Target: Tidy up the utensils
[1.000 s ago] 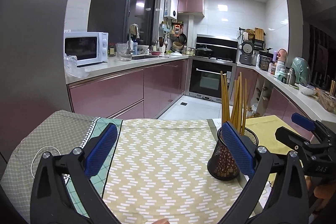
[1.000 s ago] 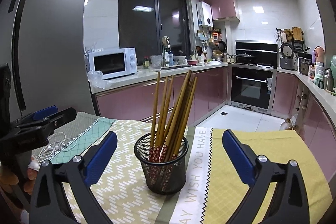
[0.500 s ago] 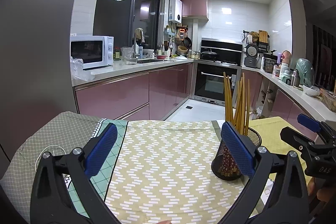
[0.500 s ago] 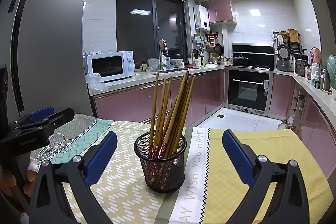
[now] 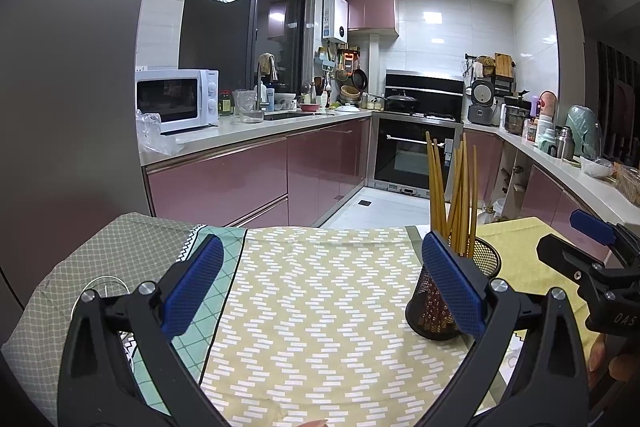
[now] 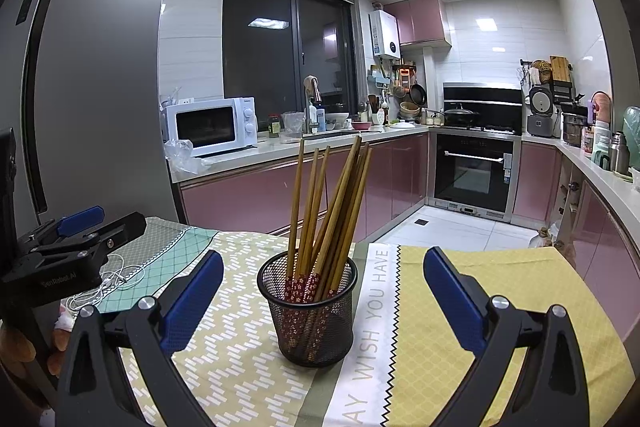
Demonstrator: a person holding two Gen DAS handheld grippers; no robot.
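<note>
- Chopsticks (image 6: 328, 203) stand in the mesh holder (image 6: 310, 323) on the table (image 6: 520, 299).
- Earphone cable (image 6: 108, 281) lies left of the holder.
- Microwave (image 6: 212, 125) sits behind, on the kitchen counter (image 6: 256, 151).

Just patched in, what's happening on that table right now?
A person holds both grippers over a cloth-covered table. The right gripper is open and lined up on a black mesh holder full of chopsticks. The left gripper is open too, beside the holder and holding nothing. Neither gripper touches anything.
</note>
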